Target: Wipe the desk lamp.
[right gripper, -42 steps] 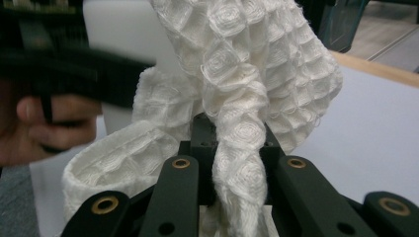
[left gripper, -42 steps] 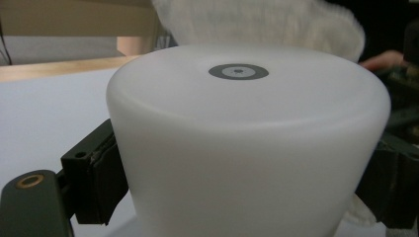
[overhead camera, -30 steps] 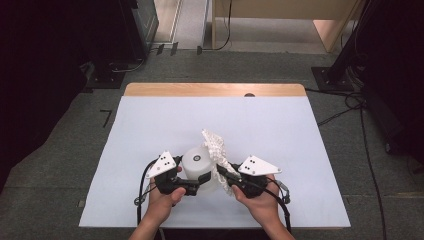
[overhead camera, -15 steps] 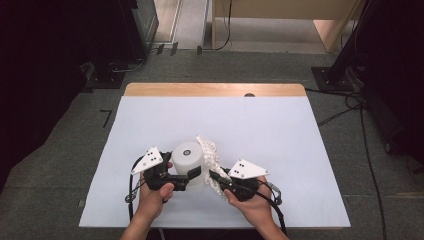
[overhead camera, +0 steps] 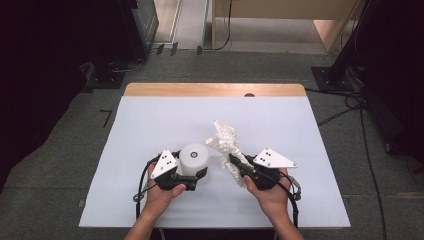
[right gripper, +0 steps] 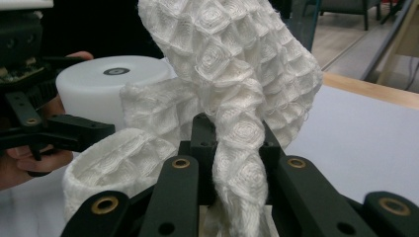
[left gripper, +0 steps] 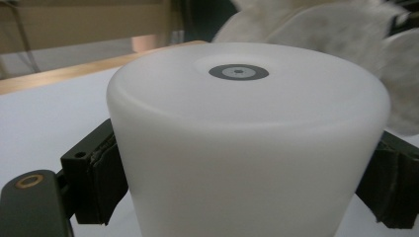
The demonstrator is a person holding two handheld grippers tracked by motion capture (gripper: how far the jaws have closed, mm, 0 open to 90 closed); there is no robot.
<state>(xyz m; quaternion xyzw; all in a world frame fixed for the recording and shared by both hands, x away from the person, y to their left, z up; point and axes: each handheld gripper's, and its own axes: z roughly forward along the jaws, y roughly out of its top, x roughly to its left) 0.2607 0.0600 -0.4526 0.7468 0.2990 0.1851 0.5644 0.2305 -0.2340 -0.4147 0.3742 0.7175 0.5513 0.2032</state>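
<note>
Cup (overhead camera: pixel 194 158), white, upside down on table (overhead camera: pixel 150 125), sits clamped in left gripper (overhead camera: pixel 192 176). Cloth (overhead camera: pixel 226 142), just right of cup, pinched in right gripper (overhead camera: pixel 235 161). Both grabbed; cloth not touching cup yet, so prob. wiping is left.

One white cup (overhead camera: pixel 194 159), upside down; one white waffle-weave cloth (overhead camera: pixel 225 142); two grippers, left (overhead camera: pixel 192 176) and right (overhead camera: pixel 239 164); one table (overhead camera: pixel 150 120) with one white sheet cover.
</note>
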